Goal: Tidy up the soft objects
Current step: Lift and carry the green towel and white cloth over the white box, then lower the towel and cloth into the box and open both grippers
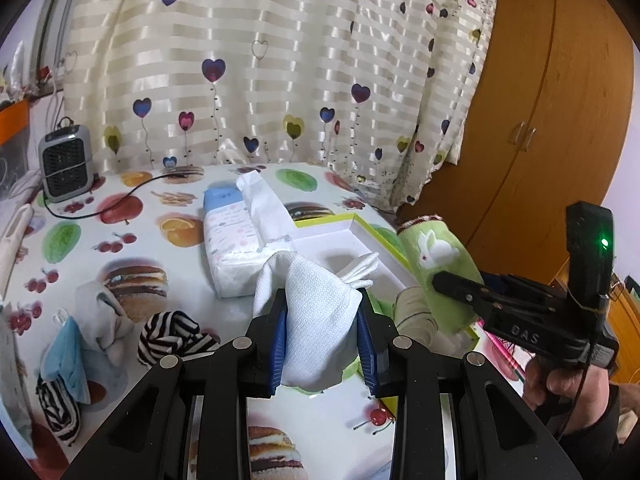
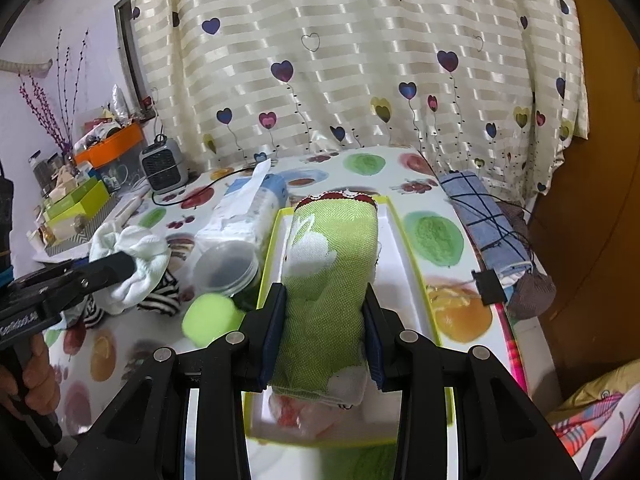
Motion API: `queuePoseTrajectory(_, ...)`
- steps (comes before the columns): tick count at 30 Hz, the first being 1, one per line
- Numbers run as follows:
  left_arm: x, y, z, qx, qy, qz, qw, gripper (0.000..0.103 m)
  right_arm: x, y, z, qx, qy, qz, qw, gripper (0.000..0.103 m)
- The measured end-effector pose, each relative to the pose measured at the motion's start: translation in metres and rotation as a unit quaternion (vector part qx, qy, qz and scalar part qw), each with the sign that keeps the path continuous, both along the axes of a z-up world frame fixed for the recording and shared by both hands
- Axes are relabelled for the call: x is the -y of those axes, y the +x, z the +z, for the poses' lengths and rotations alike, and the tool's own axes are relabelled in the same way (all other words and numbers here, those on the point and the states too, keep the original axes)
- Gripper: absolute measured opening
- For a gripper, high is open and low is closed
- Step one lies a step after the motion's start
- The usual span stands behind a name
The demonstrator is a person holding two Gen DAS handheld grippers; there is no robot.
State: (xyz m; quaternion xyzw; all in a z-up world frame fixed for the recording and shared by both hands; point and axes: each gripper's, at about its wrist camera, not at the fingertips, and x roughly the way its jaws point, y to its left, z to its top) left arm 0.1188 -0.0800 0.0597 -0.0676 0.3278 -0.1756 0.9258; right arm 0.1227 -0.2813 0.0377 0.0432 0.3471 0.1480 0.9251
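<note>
1. Left tongs (image 1: pixel 323 322) pinching a white sock (image 1: pixel 316 308), held up over the table (image 1: pixel 132 248) nr the open box (image 1: pixel 340 240).
2. Right tongs (image 2: pixel 325 328) clamped on a green bunny sock (image 2: pixel 332 256), hanging over the box by the table's right edge.
3. Striped socks (image 1: pixel 176 336) + blue cloth (image 1: pixel 66 356) in a pile by the left edge.
4. Tissue pack (image 1: pixel 232 240) sits just left of the box, heater (image 1: pixel 66 166) at the far left corner.

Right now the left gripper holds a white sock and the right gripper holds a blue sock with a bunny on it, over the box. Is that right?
Almost. The right gripper holds a green sock with a white bunny, not a blue one, as the right wrist view shows. It does hang over the white box, and the left gripper does hold a white sock.
</note>
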Motion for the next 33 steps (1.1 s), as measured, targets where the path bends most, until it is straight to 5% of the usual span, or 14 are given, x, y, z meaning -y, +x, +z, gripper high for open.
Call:
queuePoseTrajectory(20,-0.009,0.024,-0.003,-0.007,-0.002,0.013,0.9999,0.029,-0.043,0.078,-0.046,-0.085,-0.005,0.053,0.995,0.037)
queuePoseTrajectory(23,-0.008,0.025,-0.003,-0.007,-0.001,0.013,0.9999,0.029,-0.043,0.077,-0.046,-0.078,-0.003,0.056,0.995,0.044)
queuePoseTrajectory(33,0.021,0.036,0.003,-0.003,0.011,-0.012,0.9999,0.029,-0.006,0.051,-0.022,-0.038,0.032,0.010,0.999,0.045)
